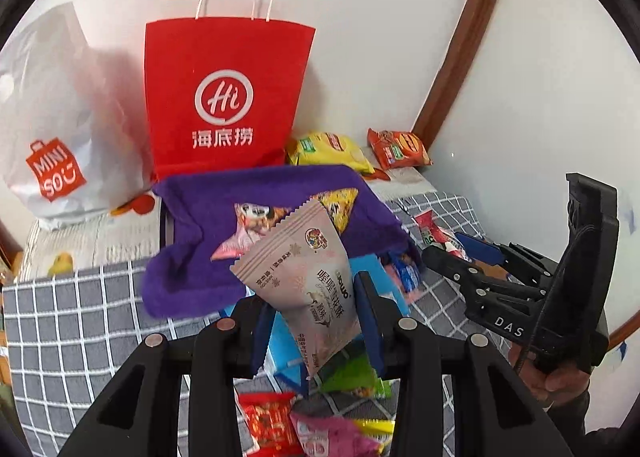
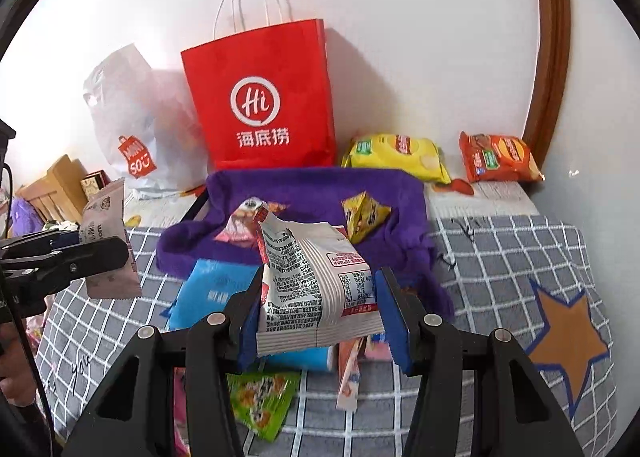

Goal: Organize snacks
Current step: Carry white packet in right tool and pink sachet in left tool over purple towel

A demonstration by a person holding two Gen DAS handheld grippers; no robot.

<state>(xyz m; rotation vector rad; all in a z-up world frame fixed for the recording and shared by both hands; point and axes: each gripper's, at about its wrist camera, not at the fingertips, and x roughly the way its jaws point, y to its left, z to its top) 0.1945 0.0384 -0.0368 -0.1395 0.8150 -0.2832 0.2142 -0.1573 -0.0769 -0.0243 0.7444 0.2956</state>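
Note:
My left gripper [image 1: 316, 321] is shut on a pale pink snack packet [image 1: 304, 281] and holds it above the checked bedspread, in front of a purple cloth basket [image 1: 192, 269]. My right gripper [image 2: 320, 313] is shut on a white and red snack packet [image 2: 316, 289], just short of the same basket [image 2: 384, 189]. The basket holds a yellow triangular packet [image 2: 366, 215] and a pink packet [image 2: 236, 225]. The right gripper shows in the left wrist view [image 1: 464, 261], and the left gripper with its pink packet in the right wrist view [image 2: 108, 253].
A red paper bag [image 1: 224, 97] and a white Miniso plastic bag [image 1: 60, 125] stand against the wall behind the basket. Yellow [image 2: 400, 155] and orange [image 2: 500, 157] chip bags lie at the back right. Blue [image 2: 212, 293], green [image 2: 260, 401] and red [image 1: 268, 425] packets lie on the bedspread below the grippers.

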